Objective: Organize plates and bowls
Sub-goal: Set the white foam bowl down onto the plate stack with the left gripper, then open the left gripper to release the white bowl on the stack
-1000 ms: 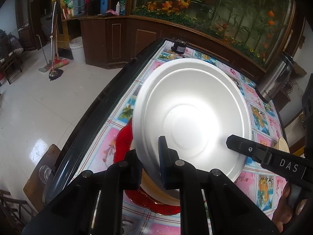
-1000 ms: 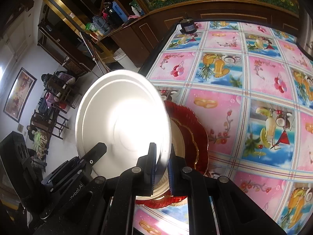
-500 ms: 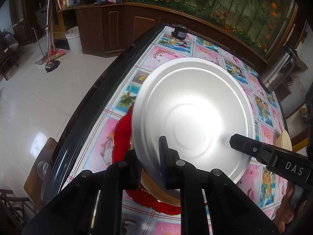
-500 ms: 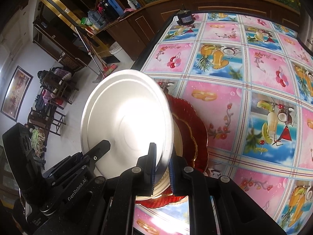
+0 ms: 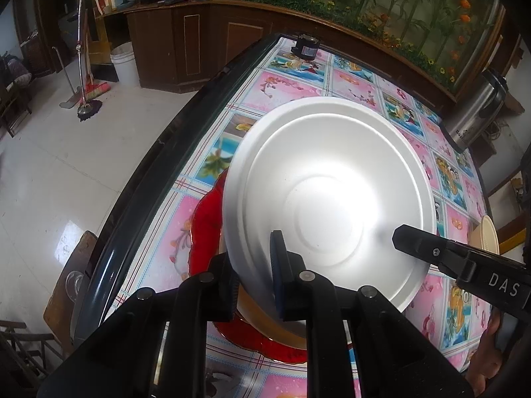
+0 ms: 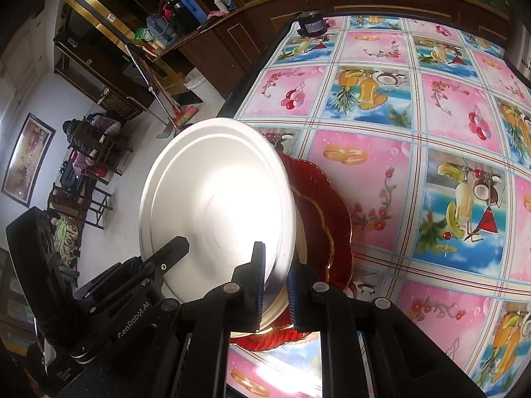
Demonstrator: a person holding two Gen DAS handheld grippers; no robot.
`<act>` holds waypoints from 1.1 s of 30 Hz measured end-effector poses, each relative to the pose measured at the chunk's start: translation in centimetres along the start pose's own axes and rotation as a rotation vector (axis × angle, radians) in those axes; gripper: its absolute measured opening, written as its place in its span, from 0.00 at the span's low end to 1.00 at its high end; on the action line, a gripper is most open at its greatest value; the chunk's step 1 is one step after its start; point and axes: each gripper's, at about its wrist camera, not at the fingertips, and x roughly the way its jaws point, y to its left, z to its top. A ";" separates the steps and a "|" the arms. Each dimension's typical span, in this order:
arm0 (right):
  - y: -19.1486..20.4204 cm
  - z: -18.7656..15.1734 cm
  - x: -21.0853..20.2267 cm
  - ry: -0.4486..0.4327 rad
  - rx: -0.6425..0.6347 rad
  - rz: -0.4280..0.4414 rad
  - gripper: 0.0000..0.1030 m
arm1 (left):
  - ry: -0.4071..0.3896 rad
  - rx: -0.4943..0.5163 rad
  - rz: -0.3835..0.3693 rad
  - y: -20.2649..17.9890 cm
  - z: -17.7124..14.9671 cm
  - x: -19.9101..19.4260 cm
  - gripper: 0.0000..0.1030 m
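Note:
A large white plate (image 5: 328,195) is held tilted above a stack of a cream plate (image 5: 265,325) on a red scalloped plate (image 5: 205,225). My left gripper (image 5: 255,275) is shut on the white plate's near rim. My right gripper (image 6: 275,282) is shut on the same white plate (image 6: 215,205) at its other rim, and its finger shows in the left wrist view (image 5: 431,248). The red plate (image 6: 328,229) and the cream plate (image 6: 275,311) lie under it in the right wrist view. The left gripper's body shows at lower left there (image 6: 132,282).
The table carries a pink and blue fruit-print cloth (image 6: 431,132) with a dark rim (image 5: 159,152) at the left. A steel kettle (image 5: 474,112) stands at the far right, a small black device (image 5: 307,48) at the far end, and a cream bowl (image 5: 486,235) at the right edge.
The white plate has stayed clamped by both grippers, moving only slightly over the red plate. The views have shifted a little.

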 end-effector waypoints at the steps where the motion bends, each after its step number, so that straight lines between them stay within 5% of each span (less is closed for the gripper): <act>1: 0.1 0.0 0.0 0.001 0.001 0.002 0.13 | -0.001 -0.002 0.004 0.0 0.0 0.0 0.14; 10: -0.3 0.0 0.0 -0.003 0.009 0.010 0.15 | -0.014 -0.010 0.016 -0.1 -0.3 -0.3 0.14; 14: -0.2 0.0 -0.6 -0.023 0.009 0.009 0.25 | -0.010 -0.020 0.018 0.2 -0.3 -0.4 0.15; 16: -0.2 0.0 -0.9 -0.030 0.009 0.018 0.30 | -0.007 -0.030 0.011 0.4 -0.3 -0.4 0.19; 21: -0.3 -0.2 -1.3 -0.044 0.013 0.030 0.34 | -0.031 -0.052 0.013 0.7 -0.3 -0.9 0.54; 31: -1.2 -1.1 -3.1 -0.101 0.035 0.103 0.37 | -0.096 -0.059 0.022 0.2 -0.6 -2.6 0.57; 33: -2.0 -1.7 -3.7 -0.124 0.052 0.133 0.49 | -0.137 -0.055 0.026 -0.1 -0.8 -3.6 0.57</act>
